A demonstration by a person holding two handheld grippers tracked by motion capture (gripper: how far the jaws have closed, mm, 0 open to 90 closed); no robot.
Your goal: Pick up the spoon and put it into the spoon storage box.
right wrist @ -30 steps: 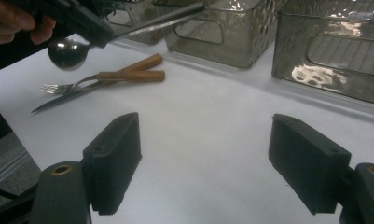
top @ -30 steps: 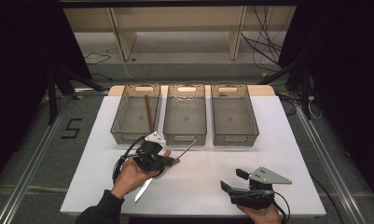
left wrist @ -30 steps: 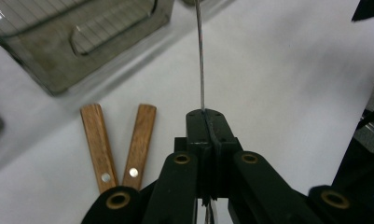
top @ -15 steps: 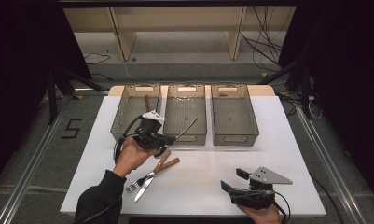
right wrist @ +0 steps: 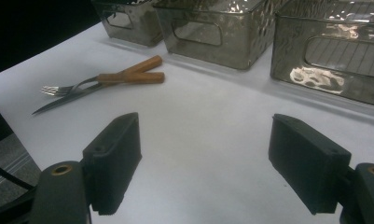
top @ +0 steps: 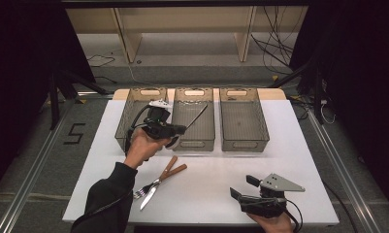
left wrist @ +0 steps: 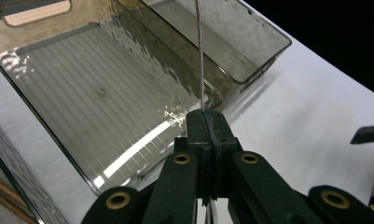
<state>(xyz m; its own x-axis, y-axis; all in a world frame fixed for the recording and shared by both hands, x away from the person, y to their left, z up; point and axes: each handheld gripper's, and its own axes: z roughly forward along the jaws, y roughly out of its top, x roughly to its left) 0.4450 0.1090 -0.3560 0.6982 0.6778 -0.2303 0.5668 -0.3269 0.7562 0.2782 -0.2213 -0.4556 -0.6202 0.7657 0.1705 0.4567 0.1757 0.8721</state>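
Pinching a thin metal utensil point(top: 198, 115) in pressed-together jaws, left gripper point(top: 175, 130) hovering over the middle bin point(top: 194, 144), shaft pointing along its length; right gripper point(top: 243, 188) resting spread, well apart.

Smoky glossy plastic bins point(top: 196, 124) are glinting; thin metal rod point(left wrist: 199, 56) is shining; wood-handled fork point(right wrist: 100, 80) and knife point(right wrist: 98, 86) are lying on matt white tabletop point(top: 216, 179).

Three bins point(top: 194, 118) side by side; fork point(top: 155, 183), knife point(top: 159, 186) before them.
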